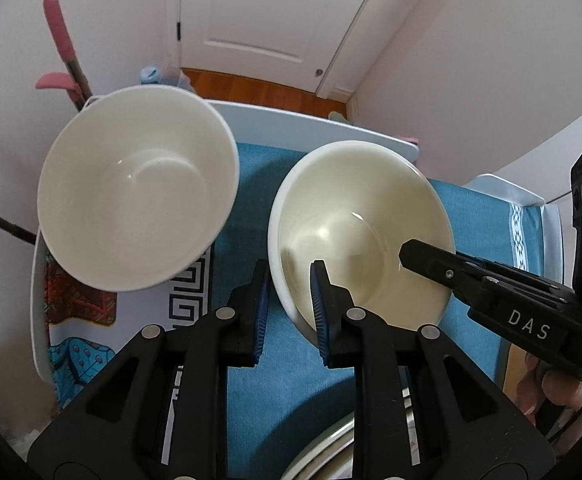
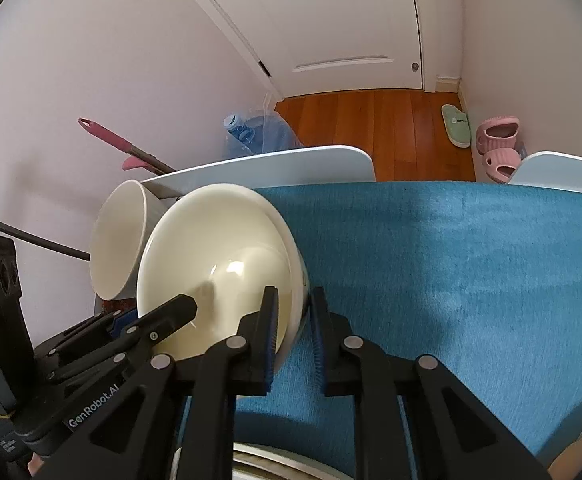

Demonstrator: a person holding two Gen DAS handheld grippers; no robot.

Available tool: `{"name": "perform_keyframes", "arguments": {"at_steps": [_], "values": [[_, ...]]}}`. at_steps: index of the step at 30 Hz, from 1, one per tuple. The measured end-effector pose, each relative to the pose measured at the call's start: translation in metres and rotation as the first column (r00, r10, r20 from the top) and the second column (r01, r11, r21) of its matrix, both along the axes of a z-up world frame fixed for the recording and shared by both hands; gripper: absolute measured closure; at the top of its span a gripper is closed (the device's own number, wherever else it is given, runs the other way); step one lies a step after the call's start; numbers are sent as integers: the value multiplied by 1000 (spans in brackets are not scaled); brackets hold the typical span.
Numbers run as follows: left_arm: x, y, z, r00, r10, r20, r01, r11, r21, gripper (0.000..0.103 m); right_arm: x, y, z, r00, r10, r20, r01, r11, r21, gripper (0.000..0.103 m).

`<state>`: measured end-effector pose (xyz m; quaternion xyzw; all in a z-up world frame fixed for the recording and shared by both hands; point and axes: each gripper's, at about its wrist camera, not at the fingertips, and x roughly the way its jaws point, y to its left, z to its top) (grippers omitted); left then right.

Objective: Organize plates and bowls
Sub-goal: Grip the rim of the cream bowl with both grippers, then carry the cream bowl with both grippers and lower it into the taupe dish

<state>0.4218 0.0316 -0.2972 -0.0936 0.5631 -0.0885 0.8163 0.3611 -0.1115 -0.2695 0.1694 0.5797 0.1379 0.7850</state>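
Observation:
A cream bowl (image 1: 355,236) sits on the blue cloth (image 1: 247,184), seemingly nested in a second bowl whose white rim shows around it. My left gripper (image 1: 289,304) straddles its near-left rim, one finger inside and one outside, with a gap left. My right gripper (image 2: 294,334) straddles the same bowl (image 2: 219,256) at its right rim, also not closed tight. The right gripper's finger (image 1: 431,262) reaches into the bowl in the left wrist view. A taller white bowl (image 1: 139,188) stands to the left, also seen in the right wrist view (image 2: 119,240).
A patterned cloth (image 1: 79,300) lies under the tall bowl at the table's left edge. White chair backs (image 2: 291,168) stand behind the table. A metal rim (image 1: 323,452) shows at the near edge. A pink-handled mop (image 1: 61,36), slippers (image 2: 495,140) and a water jug (image 2: 247,128) are beyond.

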Motion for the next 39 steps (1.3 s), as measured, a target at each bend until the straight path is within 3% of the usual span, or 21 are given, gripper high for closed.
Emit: {"name": "perform_keyframes", "arguments": {"at_steps": [5, 15, 23, 30, 33, 39], "values": [[-12, -10, 22, 999, -10, 40, 10, 1000, 17, 85, -10, -12, 14, 999, -14, 41, 13, 1000, 23, 89], [-64, -58, 104, 988, -28, 151, 24, 999, 24, 85, -55, -55, 88, 984, -20, 179, 12, 999, 46, 89], [-110, -139, 143, 975, -88, 204, 87, 996, 16, 85, -114, -119, 133, 967, -36, 253, 34, 999, 13, 89], [-144, -221, 135, 969, -175, 175, 180, 984, -10, 85, -161, -197, 134, 966, -104, 236, 111, 994, -14, 89], [-155, -254, 120, 966, -220, 137, 226, 974, -28, 85, -182, -229, 124, 968, -133, 215, 144, 989, -35, 89], [-173, -297, 83, 951, -301, 64, 301, 953, 10, 85, -216, -266, 91, 974, -171, 148, 186, 979, -88, 89]]}}
